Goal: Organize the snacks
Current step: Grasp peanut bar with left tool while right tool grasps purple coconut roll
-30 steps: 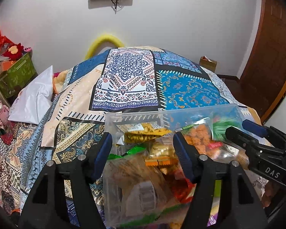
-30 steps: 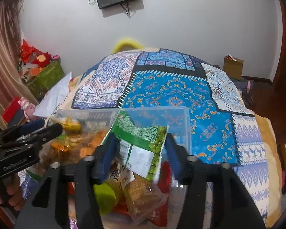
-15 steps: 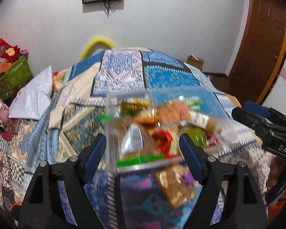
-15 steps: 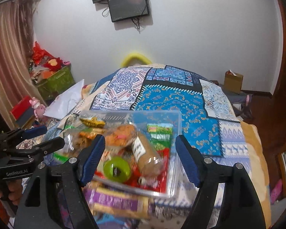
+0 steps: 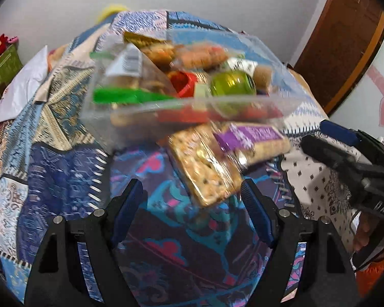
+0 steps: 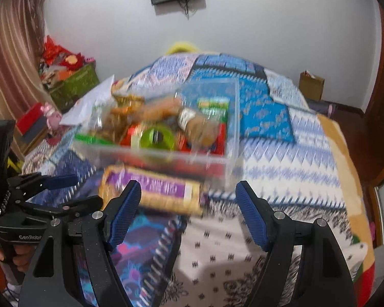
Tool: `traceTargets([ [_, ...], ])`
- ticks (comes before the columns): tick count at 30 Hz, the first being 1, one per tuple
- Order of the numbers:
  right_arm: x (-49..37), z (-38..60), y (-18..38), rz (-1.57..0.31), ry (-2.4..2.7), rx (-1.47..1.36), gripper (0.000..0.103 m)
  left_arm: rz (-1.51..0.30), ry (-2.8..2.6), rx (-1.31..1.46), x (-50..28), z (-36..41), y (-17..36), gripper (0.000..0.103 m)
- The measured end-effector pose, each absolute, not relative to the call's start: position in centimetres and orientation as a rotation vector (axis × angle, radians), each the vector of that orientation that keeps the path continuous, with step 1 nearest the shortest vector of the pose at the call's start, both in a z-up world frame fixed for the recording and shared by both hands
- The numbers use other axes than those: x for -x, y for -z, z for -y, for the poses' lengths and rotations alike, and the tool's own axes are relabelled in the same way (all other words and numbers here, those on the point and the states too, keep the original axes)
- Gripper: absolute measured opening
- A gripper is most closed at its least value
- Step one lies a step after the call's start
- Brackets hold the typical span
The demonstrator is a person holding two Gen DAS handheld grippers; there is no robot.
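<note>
A clear plastic bin (image 5: 151, 107) full of snack packs sits on the patterned bedspread; it also shows in the right wrist view (image 6: 233, 128). A green round tub (image 5: 231, 84) lies inside it. A purple-labelled cracker pack (image 5: 248, 140) and a flat cracker pack (image 5: 204, 171) lie on the bed in front of the bin. The purple pack shows in the right wrist view (image 6: 161, 189). My left gripper (image 5: 192, 207) is open and empty, just short of the cracker packs. My right gripper (image 6: 188, 204) is open and empty, near the purple pack.
The patterned bedspread (image 5: 64, 179) covers the bed. A white pillow (image 5: 20, 87) lies at the left. A green crate (image 6: 74, 84) of clutter stands by the curtain. A brown door (image 5: 345, 38) is at the right. A cardboard box (image 6: 311, 84) sits on the floor.
Both grippers have pulled back from the bin and let go of it. The bin now rests on the bed, and two cracker packs lie in front of it.
</note>
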State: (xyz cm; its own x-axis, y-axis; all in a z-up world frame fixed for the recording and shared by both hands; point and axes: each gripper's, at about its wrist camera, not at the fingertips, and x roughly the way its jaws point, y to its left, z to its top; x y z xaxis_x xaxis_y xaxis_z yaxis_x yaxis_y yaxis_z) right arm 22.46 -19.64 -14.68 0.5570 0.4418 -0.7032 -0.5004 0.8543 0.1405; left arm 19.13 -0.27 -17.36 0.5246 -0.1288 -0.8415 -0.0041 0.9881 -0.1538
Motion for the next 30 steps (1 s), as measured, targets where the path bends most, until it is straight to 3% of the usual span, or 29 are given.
traceTargets([
  [15,-23.0,17.6,17.8,-0.885,-0.594,0.196,0.074,-1.021,0.097,0.243,-21.7,-1.1,19.5,0.079],
  [26,-23.8,14.3,18.2,-0.923,-0.663,0.262,0.076,-1.027,0.078,0.204,-18.4,-4.0,19.5,0.075],
  [30,-23.4,14.2,18.1,-0.953,-0.692,0.205,0.063,-1.035,0.080,0.172,-16.8,-4.4,19.6,0.075],
])
